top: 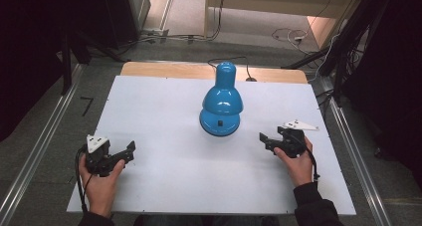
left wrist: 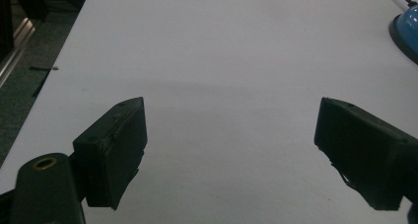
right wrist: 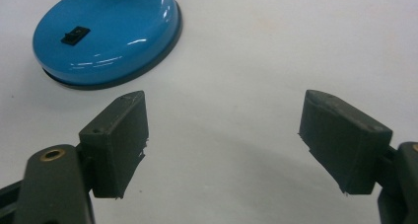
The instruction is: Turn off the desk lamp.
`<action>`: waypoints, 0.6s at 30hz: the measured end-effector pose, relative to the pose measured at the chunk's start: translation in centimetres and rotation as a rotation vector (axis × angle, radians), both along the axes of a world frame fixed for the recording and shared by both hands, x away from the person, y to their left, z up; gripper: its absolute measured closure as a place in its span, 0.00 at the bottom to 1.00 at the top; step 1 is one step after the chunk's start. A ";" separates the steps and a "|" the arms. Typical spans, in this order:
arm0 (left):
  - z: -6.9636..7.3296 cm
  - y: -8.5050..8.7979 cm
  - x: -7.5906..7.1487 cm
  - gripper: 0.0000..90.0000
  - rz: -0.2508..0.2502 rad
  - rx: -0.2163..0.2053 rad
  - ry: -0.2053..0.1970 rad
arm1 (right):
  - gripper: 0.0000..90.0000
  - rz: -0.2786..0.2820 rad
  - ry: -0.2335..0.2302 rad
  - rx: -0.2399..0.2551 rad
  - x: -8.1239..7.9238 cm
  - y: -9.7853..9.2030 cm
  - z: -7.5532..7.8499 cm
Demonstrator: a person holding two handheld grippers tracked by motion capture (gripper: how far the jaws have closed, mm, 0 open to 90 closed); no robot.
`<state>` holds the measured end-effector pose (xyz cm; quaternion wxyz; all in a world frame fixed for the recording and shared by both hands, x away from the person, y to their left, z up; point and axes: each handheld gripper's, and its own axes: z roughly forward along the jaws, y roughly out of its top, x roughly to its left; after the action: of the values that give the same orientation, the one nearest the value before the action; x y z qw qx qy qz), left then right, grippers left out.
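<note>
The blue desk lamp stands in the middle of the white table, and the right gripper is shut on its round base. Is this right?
Not quite. The right gripper is open, its fingers wide apart and short of the blue desk lamp; nothing lies between them in the right gripper view. The lamp does stand mid-table on its round base.

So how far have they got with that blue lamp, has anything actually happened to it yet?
It looks like the very start. The blue lamp stands untouched mid-table, its black switch facing the person. Nothing is in hand: the left gripper and right gripper rest on the white table either side, jaws open and empty. Everything is left, likely a reach to the lamp, the right gripper being nearer.
</note>
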<state>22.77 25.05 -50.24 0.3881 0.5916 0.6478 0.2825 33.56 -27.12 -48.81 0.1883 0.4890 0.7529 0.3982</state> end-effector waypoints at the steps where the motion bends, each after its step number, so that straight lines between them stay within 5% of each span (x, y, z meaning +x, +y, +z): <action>1: 0.0 0.0 0.0 0.15 0.000 0.000 0.000 | 0.19 -0.001 -0.003 0.000 0.0 -0.2 0.0; 18: 0.0 0.1 0.0 0.15 0.003 -0.006 0.004 | 0.19 -0.053 -0.008 -0.001 -1.4 -3.4 0.2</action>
<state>22.77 25.14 -50.26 0.3880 0.5900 0.6503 0.2801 32.18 -30.50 -48.62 0.2017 0.5070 0.7392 0.3947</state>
